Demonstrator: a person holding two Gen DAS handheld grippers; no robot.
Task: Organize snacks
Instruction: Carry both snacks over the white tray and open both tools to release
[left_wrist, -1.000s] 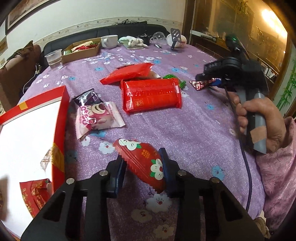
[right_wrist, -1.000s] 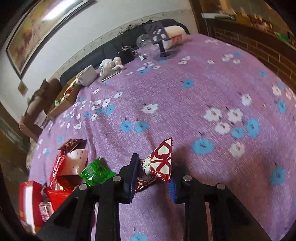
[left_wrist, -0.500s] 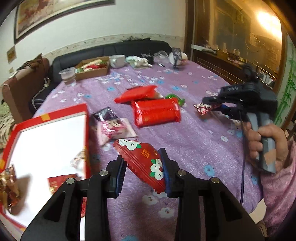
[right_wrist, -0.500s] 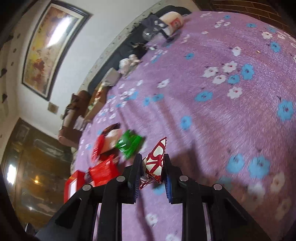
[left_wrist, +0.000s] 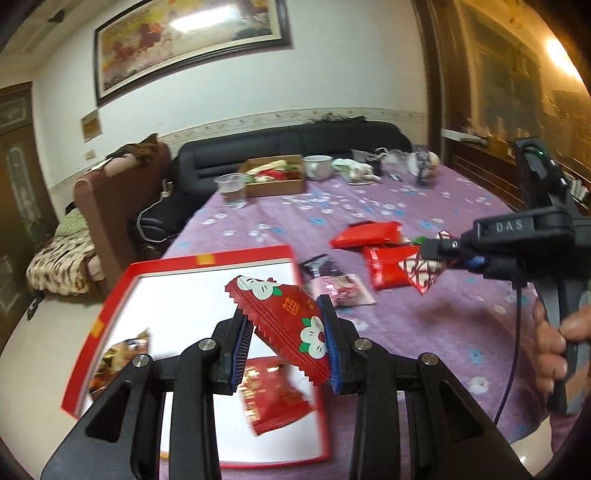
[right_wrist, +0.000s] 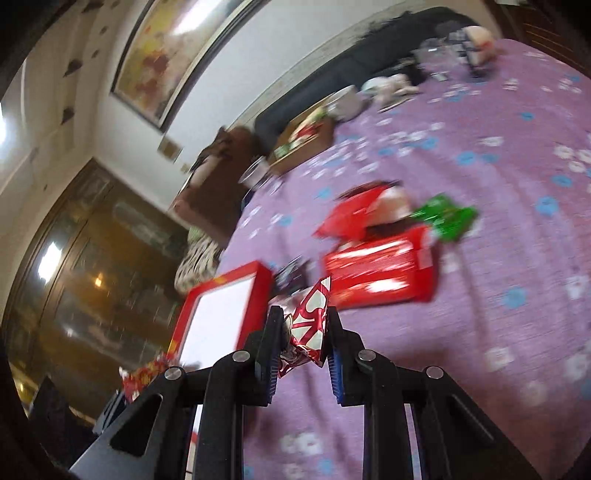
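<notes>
**Both snacks lifted off the desk, left one now over the box**

Left gripper (left_wrist: 286, 347): jaws clamped on the red flower-print packet (left_wrist: 284, 319), held tilted. A second earlier this packet sat low over the purple cloth with the red box (left_wrist: 110, 306) off to the left of the jaws; now the box's white interior lay directly ahead of and beneath the jaws. One red packet (left_wrist: 275, 398) and a gold-wrapped item (left_wrist: 122, 354) already lay inside.

Right gripper (right_wrist: 301, 345): jaws closed on the red-and-white heart-print candy (right_wrist: 308, 325), which a second earlier was at cloth level and was now raised, with the box ahead-left of the jaws. View blurred.

Large red pack (right_wrist: 380, 273), green wrapper (right_wrist: 443, 216) and pink packet (left_wrist: 341, 290) remained on the desk (left_wrist: 424, 325) beyond the jaws.

Judgement: left packet was near release; the candy would follow, with several snacks left to collect.
</notes>
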